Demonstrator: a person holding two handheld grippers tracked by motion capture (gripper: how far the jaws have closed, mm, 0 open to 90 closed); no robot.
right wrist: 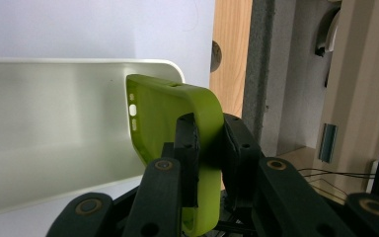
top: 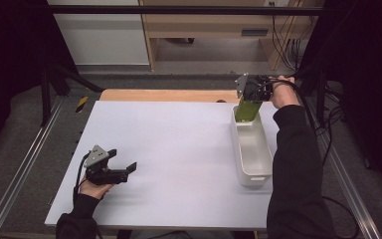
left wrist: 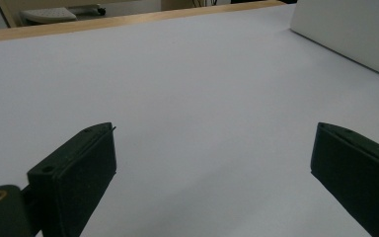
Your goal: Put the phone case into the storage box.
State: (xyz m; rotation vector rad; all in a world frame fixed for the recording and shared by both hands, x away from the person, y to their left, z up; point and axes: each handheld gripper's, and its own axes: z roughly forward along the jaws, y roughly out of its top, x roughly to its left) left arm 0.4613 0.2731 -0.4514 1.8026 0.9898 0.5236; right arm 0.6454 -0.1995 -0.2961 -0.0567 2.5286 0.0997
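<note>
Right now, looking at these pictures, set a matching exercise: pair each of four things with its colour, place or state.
Things:
1. phone case
2. tub
3. left gripper
4. right gripper

Descriptions:
A. white, on the table's right side
B. jaws wide apart, nothing between them
C. lime green, held above the tub's far end
D. jaws clamped on the case's edge

Pairs: 1-C, 2-A, 3-B, 4-D

a wooden shelf unit (top: pixel 206 30) stands beyond the table (top: pixel 169 149).
</note>
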